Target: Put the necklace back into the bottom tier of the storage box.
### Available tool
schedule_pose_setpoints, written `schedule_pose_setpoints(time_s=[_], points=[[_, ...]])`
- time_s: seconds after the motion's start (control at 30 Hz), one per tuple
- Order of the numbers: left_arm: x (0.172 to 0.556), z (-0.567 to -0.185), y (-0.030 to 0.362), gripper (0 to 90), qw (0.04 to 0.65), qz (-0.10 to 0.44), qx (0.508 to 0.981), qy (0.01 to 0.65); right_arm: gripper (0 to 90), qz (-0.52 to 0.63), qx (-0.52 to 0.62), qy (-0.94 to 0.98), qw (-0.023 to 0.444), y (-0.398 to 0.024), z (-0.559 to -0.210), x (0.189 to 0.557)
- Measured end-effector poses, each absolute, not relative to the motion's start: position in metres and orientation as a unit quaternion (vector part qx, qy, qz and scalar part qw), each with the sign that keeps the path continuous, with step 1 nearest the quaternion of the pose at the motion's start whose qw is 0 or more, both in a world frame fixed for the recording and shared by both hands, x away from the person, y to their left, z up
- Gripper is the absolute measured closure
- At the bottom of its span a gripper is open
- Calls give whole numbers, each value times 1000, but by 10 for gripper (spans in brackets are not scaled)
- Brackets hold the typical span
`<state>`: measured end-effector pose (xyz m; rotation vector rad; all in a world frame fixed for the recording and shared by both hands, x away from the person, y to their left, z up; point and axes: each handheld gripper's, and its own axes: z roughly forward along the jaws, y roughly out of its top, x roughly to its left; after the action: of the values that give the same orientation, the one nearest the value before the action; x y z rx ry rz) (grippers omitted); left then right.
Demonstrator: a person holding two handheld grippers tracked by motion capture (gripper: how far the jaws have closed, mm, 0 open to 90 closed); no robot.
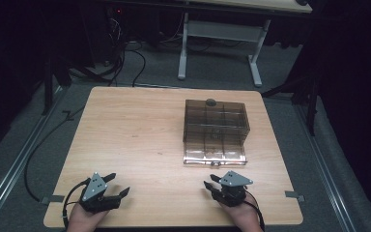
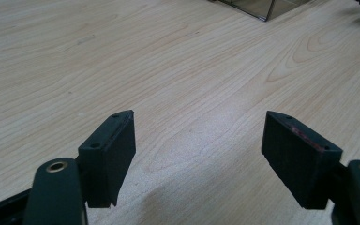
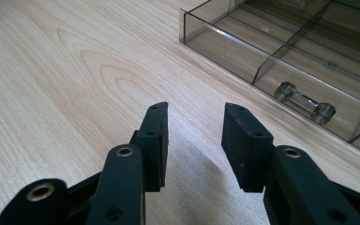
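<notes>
From above, both hands sit at the near edge of the table (image 1: 125, 125), the smoky drawer box (image 1: 215, 130) well ahead, its bottom drawer pulled out a little. Left gripper (image 2: 199, 140) view: jaws spread wide over bare wood, released. Right gripper (image 3: 194, 136) view: jaws half apart, empty, with the clear drawer handle (image 3: 304, 102) just ahead (a small target). It looks like the approach; next, line up on that handle.

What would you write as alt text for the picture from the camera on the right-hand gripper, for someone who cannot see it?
Two black jaws of the right gripper stand apart with nothing between them, above a light wooden table. Ahead and to the right lies a smoky clear plastic drawer split into compartments, with a clear handle on its front.
</notes>
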<state>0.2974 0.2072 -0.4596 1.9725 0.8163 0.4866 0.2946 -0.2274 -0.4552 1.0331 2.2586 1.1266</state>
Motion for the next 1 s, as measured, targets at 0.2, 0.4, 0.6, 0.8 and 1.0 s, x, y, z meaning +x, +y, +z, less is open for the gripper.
schedule_pose_setpoints(time_s=[0.2,0.4,0.6,0.8,1.0], points=[[298,-460,206,266,455,198,804,329,618,421,384,799,190,-234,-452,295],[298,-460,206,266,456,199,803,327,667,422,389,797,188,-241,-448,293],[297,-460,206,266,457,199,804,326,728,426,402,787,195,-259,-443,292],[297,-460,205,267,453,200,807,321,775,421,424,775,206,-279,-441,289],[297,-460,205,267,451,198,808,322,845,412,443,764,227,-298,-437,285]])
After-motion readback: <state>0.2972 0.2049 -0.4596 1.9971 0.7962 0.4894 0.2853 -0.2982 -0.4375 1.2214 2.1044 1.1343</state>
